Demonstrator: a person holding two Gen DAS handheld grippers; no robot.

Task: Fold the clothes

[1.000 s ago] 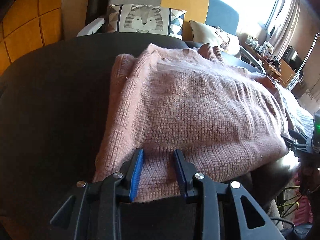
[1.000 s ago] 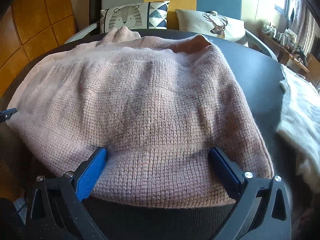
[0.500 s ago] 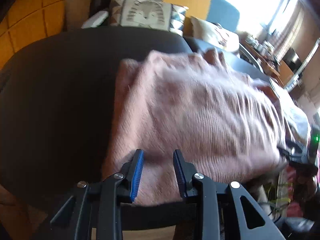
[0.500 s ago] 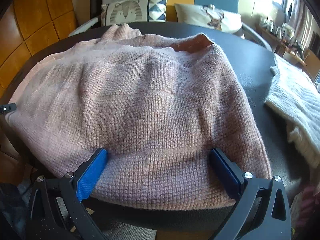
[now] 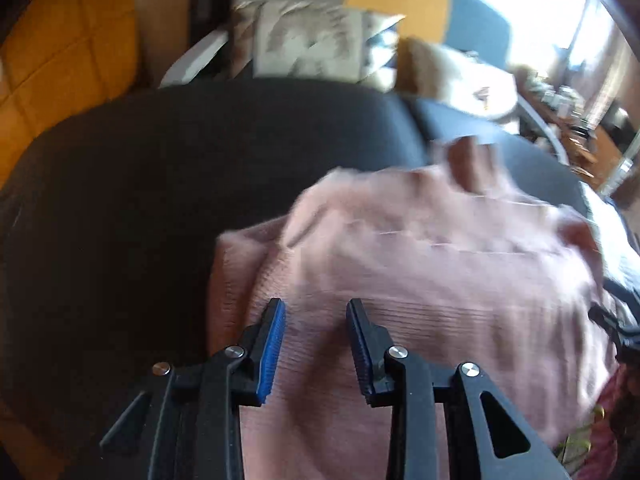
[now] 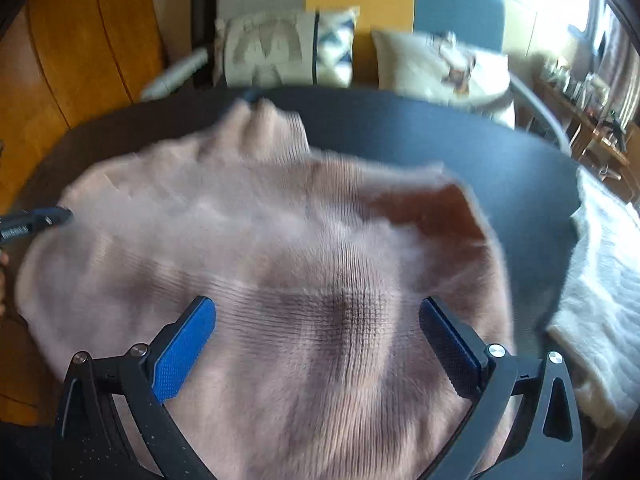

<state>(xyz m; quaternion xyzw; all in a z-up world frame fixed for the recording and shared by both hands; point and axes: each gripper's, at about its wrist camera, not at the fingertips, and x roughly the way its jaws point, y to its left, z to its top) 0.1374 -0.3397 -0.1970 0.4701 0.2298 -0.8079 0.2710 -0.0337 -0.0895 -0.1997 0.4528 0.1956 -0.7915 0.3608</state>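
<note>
Pink knit: sweater (image 5: pixel 420 280), one item, fuzzy and ribbed. Lies spread over the near part of the dark round bench (image 5: pixel 160 200), near hem hanging past the bench edge towards both cameras. Appears motion-blurred in both views. Shows a raised collar at the far side and, in the right wrist view, a turned-back corner with a darker brownish inside.

Left gripper (image 5: pixel 314 304): black frame, blue pads. Stands with jaws partly open, at a narrow gap, over the left part of the sweater. Has pink fabric filling the gap between the pads and running on below them. Cannot tell whether that fabric is pinched or only lying between.

Right gripper (image 6: pixel 316 304): same make. Stands with jaws spread wide over the middle of the sweater (image 6: pixel 280 240), near the hem. Shows the blue pad face on the left side bare, with no knit pressed against it. Holds nothing that can be made out; fabric spans the space between the two pads.

White fluffy garment (image 6: pixel 600 280): lies on the bench (image 6: pixel 440 132) at the right, just beside the sweater.

Background: patterned cushion (image 6: pixel 280 56) and cream cushion (image 6: pixel 432 68), side by side behind the bench against a seat back (image 6: pixel 360 0) of grey, yellow and blue panels.
</note>
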